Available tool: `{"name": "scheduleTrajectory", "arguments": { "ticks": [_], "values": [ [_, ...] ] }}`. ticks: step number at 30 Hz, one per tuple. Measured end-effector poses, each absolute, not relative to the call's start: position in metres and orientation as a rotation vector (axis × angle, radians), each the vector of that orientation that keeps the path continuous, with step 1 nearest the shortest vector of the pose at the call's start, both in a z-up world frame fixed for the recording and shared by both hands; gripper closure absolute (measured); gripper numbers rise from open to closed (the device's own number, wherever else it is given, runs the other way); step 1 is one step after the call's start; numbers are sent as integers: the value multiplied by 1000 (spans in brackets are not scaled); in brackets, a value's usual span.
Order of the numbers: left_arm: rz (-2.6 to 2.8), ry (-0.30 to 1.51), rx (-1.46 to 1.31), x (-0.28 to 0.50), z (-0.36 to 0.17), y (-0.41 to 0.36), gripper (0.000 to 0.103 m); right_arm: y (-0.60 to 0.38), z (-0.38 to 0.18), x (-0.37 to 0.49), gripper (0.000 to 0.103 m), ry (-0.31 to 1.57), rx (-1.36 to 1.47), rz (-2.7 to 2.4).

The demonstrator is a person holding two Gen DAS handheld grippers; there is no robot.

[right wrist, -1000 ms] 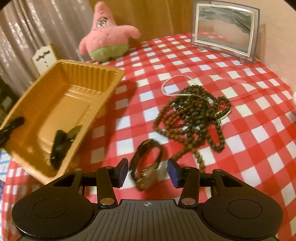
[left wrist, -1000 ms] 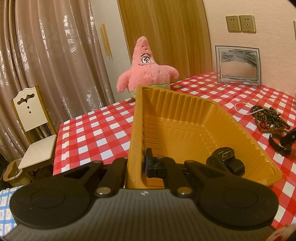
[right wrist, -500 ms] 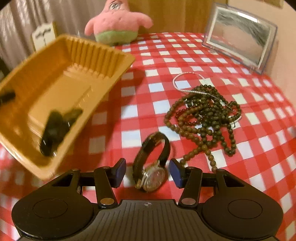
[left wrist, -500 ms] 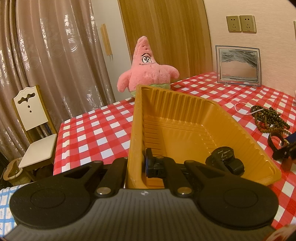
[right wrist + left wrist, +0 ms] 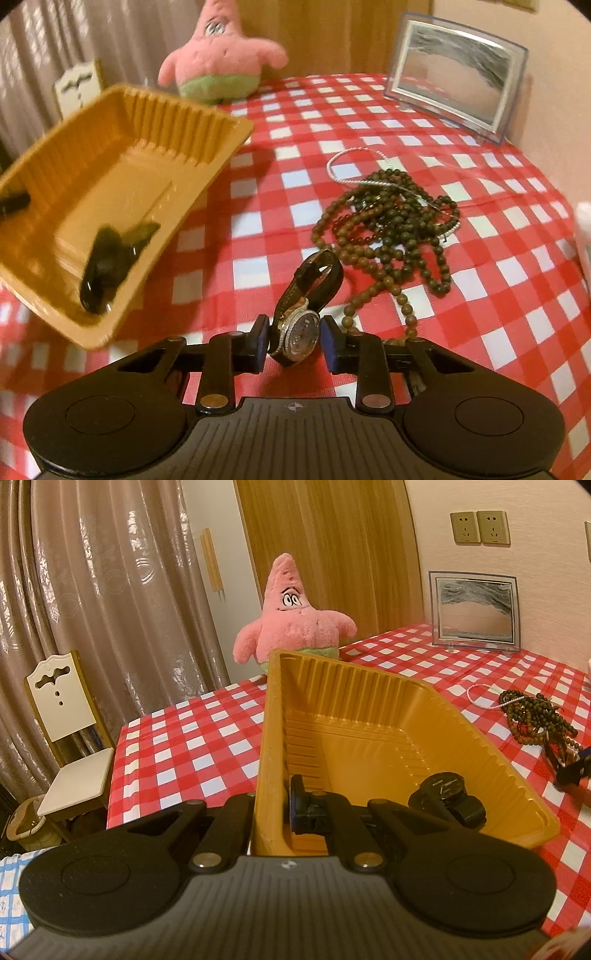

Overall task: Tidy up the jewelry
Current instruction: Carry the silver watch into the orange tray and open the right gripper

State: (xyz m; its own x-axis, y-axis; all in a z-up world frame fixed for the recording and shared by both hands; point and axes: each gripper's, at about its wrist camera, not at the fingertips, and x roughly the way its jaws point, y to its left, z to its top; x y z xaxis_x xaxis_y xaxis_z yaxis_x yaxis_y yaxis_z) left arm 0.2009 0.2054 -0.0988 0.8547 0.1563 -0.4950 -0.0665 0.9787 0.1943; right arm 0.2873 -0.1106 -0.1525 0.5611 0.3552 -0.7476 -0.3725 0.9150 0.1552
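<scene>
Checked bench (image 5: 258, 192): left claw (image 5: 271, 808) clamped on yellow tray (image 5: 369, 753) rim; right claw (image 5: 295, 341) closing round jeweled watch (image 5: 301, 328), pads not touching; beads (image 5: 399, 229) at 1 o'clock.

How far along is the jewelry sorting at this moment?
Done: one black watch lies in the yellow tray, which the left gripper clamps by its wall. In hand: the right gripper is closing around a jewelled watch. Left: the bead strands and the white chain on the tablecloth.
</scene>
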Motion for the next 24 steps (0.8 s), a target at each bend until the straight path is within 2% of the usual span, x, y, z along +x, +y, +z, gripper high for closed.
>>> {"name": "scheduleTrajectory", "arguments": {
  "ticks": [9, 24],
  "values": [
    [117, 531, 179, 200, -97, 203, 100, -84, -113, 288, 73, 792, 63, 618],
    [112, 530, 179, 200, -96, 202, 100, 8, -130, 300, 73, 824, 82, 968]
  ]
}}
